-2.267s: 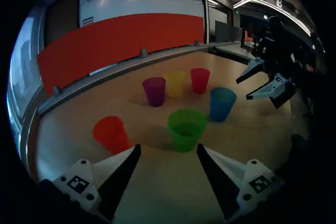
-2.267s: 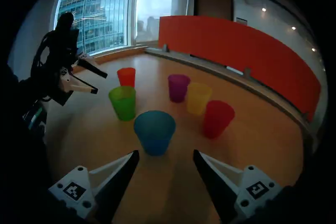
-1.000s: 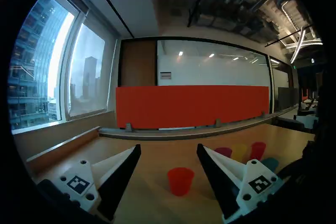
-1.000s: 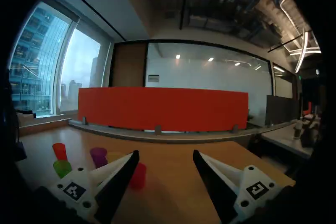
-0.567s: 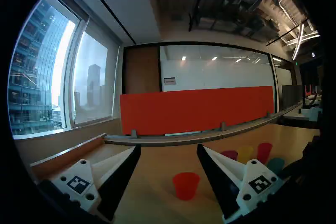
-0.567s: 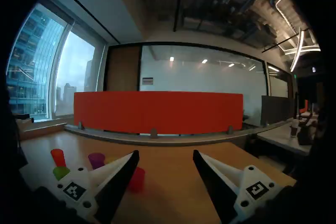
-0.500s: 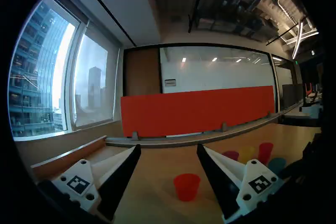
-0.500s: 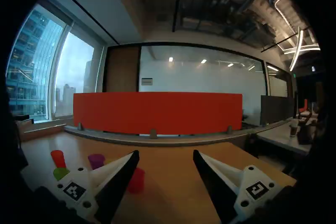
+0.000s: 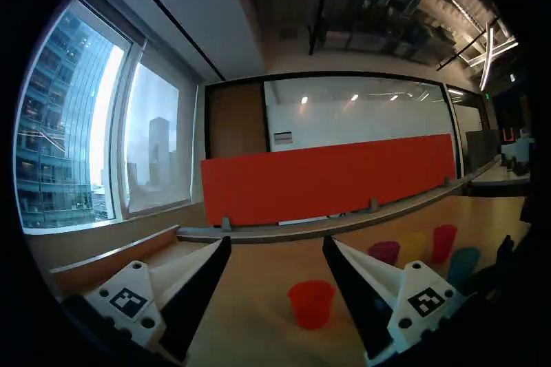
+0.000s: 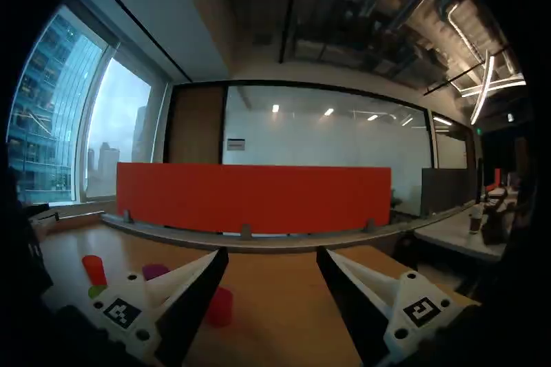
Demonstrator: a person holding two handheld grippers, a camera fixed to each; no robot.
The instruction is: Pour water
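Several coloured plastic cups stand on a wooden table (image 9: 255,298). In the left gripper view an orange-red cup (image 9: 311,303) stands just ahead, low between the fingers of my left gripper (image 9: 275,242), which is open and holds nothing. Beyond its right finger are a purple cup (image 9: 384,252), a yellow cup (image 9: 414,246), a red cup (image 9: 443,243) and a blue cup (image 9: 463,265). My right gripper (image 10: 271,251) is open and empty as well. A red cup (image 10: 220,306) peeks out beside its left finger, with a purple cup (image 10: 155,271), an orange cup (image 10: 94,269) and a green cup (image 10: 96,291) further left.
An orange partition (image 9: 330,177) runs along the table's far edge, in front of a glass wall. Tall windows (image 9: 69,147) are on the left. Another desk (image 10: 454,229) with small items stands to the right.
Both grippers have swung from looking down on the cups to looking level across the table. In the last half second both views tipped up slightly and the cups slid lower.
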